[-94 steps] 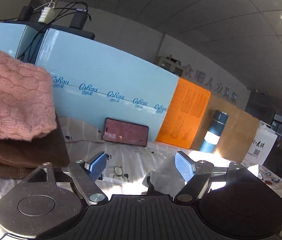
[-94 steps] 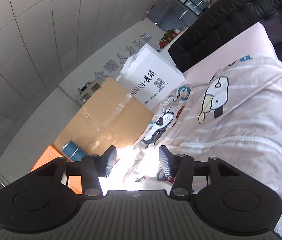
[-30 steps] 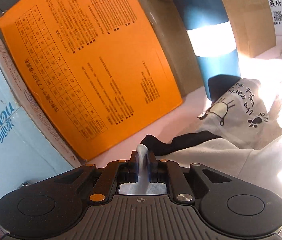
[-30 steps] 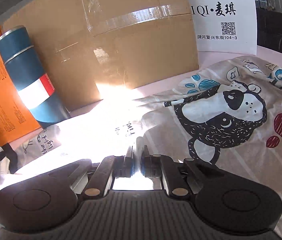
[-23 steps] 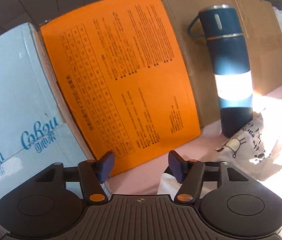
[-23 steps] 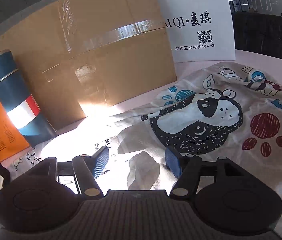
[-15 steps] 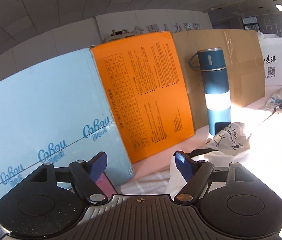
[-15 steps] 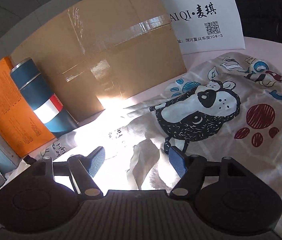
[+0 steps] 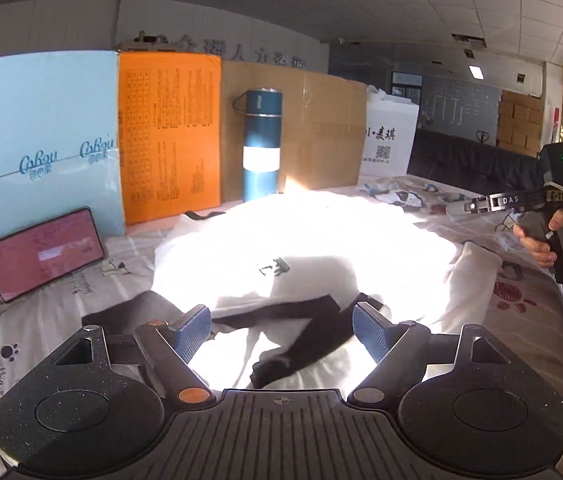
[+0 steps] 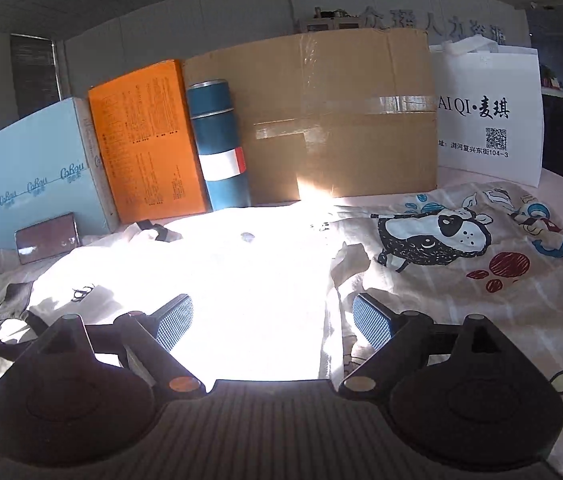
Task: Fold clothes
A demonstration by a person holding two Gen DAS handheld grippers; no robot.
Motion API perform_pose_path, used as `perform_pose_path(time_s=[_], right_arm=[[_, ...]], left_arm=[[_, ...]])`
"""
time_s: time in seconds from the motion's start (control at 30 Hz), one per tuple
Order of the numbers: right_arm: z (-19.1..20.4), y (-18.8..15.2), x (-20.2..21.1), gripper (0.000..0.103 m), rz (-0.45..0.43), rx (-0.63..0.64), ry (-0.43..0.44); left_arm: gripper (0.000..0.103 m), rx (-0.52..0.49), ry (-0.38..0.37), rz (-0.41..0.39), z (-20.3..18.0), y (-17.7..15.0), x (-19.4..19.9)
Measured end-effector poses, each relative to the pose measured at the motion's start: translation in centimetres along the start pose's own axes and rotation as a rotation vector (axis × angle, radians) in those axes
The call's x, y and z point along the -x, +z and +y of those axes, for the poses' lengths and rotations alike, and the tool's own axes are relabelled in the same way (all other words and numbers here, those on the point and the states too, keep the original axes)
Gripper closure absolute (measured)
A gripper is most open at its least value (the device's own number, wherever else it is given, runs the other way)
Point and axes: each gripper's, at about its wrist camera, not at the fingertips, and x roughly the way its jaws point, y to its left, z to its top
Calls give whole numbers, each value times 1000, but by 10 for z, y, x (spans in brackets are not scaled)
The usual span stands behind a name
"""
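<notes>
A white garment with dark trim lies spread on the cartoon-print sheet, washed out by sunlight. My left gripper is open and empty, held above its near edge. My right gripper is open and empty above the garment, near its right edge. In the left wrist view the right gripper shows at far right, held in a hand.
Along the back stand a light blue box, an orange box, a blue flask, a cardboard box and a white bag. A phone leans on the blue box. A dark sofa is behind.
Both grippers let go of the white garment's far edge, opened, and drew back toward me. The garment now lies spread flat in front of them.
</notes>
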Motion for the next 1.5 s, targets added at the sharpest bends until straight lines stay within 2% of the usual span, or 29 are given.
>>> perform_pose_path(time_s=[0.1,0.17,0.23,0.33,0.4,0.53,0.67,0.7,0.73,0.77,0.8,0.9,0.93,1.0,1.07,1.17,1.3,1.37,1.5], right_arm=[[1,-5,14,17,33,37,21],[6,-10,21,17,64,80,27],[13,-14,23,17,111,159,24],[24,-19,22,17,182,277,9],[27,-20,14,17,227,333,-15],[28,-23,-2,17,302,401,-24],[33,-24,-12,17,329,438,28],[35,-24,-14,17,331,442,45],[37,-23,-16,17,334,445,62],[39,-23,-18,17,337,449,80],[41,-22,-20,17,340,452,97],[48,-22,-23,17,345,473,137],[51,-22,-24,17,346,482,147],[62,-22,-23,17,338,512,188],[75,-22,-21,17,334,546,247],[95,-23,-15,17,326,613,335],[119,-27,5,17,337,707,447],[127,-32,12,19,367,735,469],[126,-58,33,19,473,715,435]], left_arm=[[23,-8,63,128,-8,-10,-26],[24,-14,85,160,-12,-16,-34],[27,-40,82,159,-19,-21,-37],[41,-82,81,130,-29,-25,-30],[42,-90,60,107,-34,-25,-26],[43,-106,-30,66,-44,-25,-15],[49,-99,-18,95,-41,-21,-26],[60,-83,-9,106,-37,-19,-31],[78,-66,-4,116,-33,-18,-35],[88,-53,-10,114,-30,-16,-37],[95,-51,-24,94,-30,-16,-35],[95,-42,-74,22,-30,-14,-26],[95,-24,-129,-39,-29,-14,-14],[95,37,-291,-179,-24,-15,16],[95,46,-404,-265,-26,-18,41],[95,19,-458,-259,-41,-23,60],[95,-3,-529,-193,-67,-41,70],[95,4,-561,-167,-73,-48,71],[95,1,-580,-76,-81,-62,67]])
